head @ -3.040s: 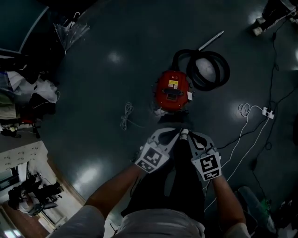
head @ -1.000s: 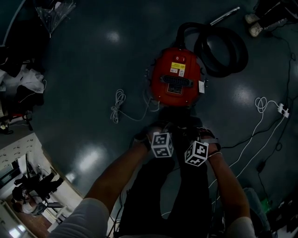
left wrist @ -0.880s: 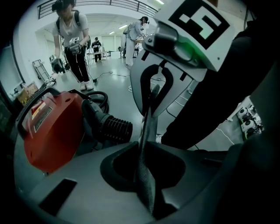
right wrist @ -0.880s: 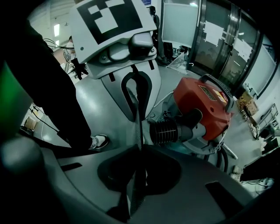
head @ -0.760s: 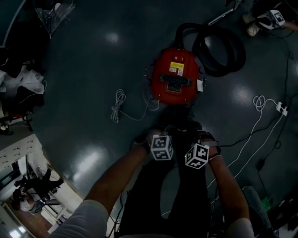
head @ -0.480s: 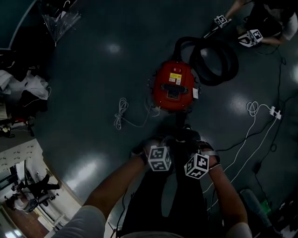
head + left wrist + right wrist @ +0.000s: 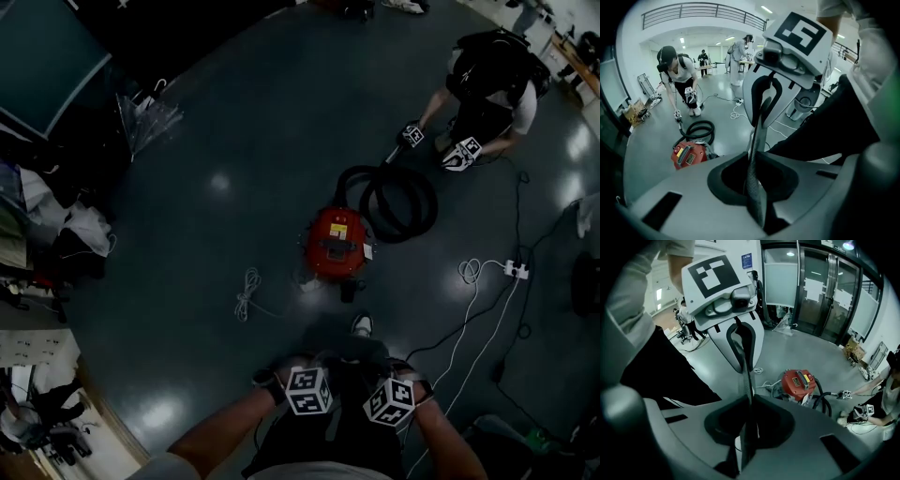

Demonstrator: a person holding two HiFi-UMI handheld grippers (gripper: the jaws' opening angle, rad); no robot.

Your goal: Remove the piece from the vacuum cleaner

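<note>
1. Vacuum cleaner (image 7: 335, 246): red body, standing on the floor (image 7: 216, 122) near mid-floor, well apart from any floor edge in view. Body is closed, so what its canister holds is not visible. No other container can be made out.
2. Black hose (image 7: 398, 202): coiled just beside it, running from its far side. A second person (image 7: 487, 80) bends over the hose's far end with their own grippers.
3. Left gripper (image 7: 752, 168) and right gripper (image 7: 746, 413): fingers clenched together with nothing between them. Both are held close to the body, well apart from the vacuum cleaner.
4. Step, judged: approach, no contact yet. Which piece is meant, I cannot tell.
5. Next move calls for stepping in, lowering both grippers and releasing the fingers. One gripper steadies the body while the other takes the piece.
</note>
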